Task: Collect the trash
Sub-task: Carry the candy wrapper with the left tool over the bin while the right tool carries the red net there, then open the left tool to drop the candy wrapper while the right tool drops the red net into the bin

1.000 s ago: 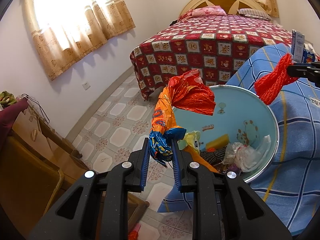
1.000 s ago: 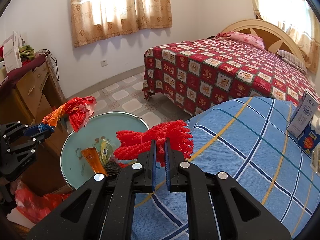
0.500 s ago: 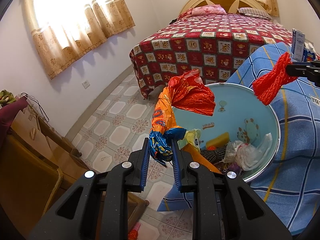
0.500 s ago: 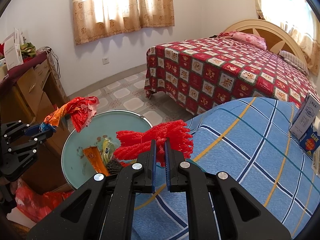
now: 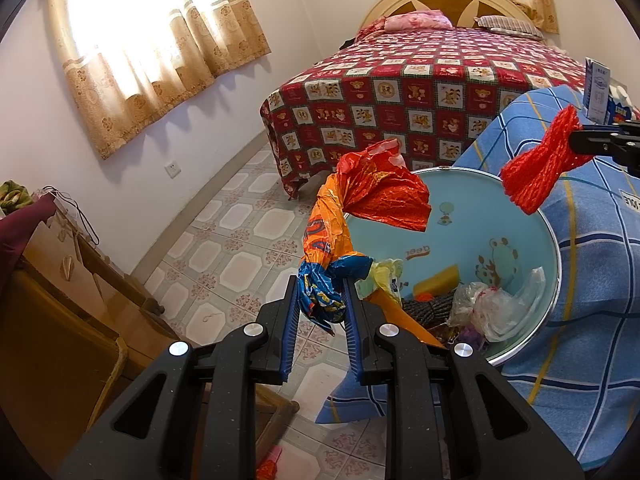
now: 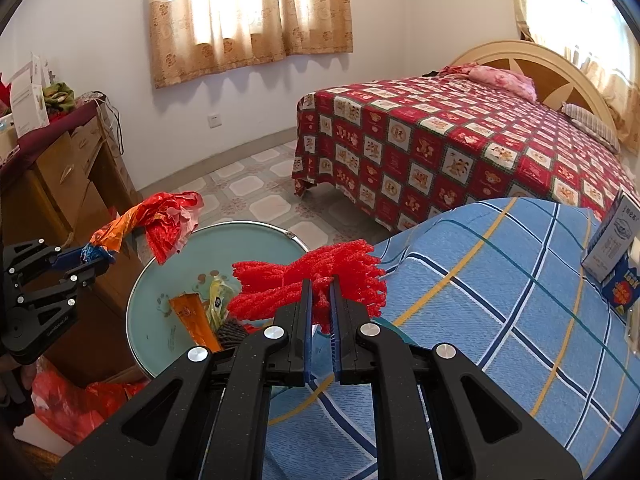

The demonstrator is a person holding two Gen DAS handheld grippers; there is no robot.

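My left gripper (image 5: 320,300) is shut on the blue end of a twisted orange and red plastic wrapper (image 5: 380,196), which sticks up over the near rim of a light blue basin (image 5: 480,216). Inside the basin lie an orange packet (image 6: 192,316), a yellow sponge (image 5: 436,280) and a clear plastic bag (image 5: 492,304). My right gripper (image 6: 320,300) is shut on a red mesh net bundle (image 6: 312,272), held above the basin's (image 6: 176,268) right edge. The right wrist view also shows the left gripper (image 6: 96,258) with the wrapper (image 6: 168,216).
The basin sits against a blue checked cloth (image 6: 500,300) with cartons (image 6: 616,240) at its far right. Beyond it stands a bed with a red patchwork cover (image 5: 420,92). A wooden dresser (image 6: 60,184) is on the left, with red bags (image 6: 76,400) below it, and tiled floor (image 5: 240,240) between.
Both grippers keep their hold. The right wrist view has shifted only slightly, and the left wrist view is unchanged.
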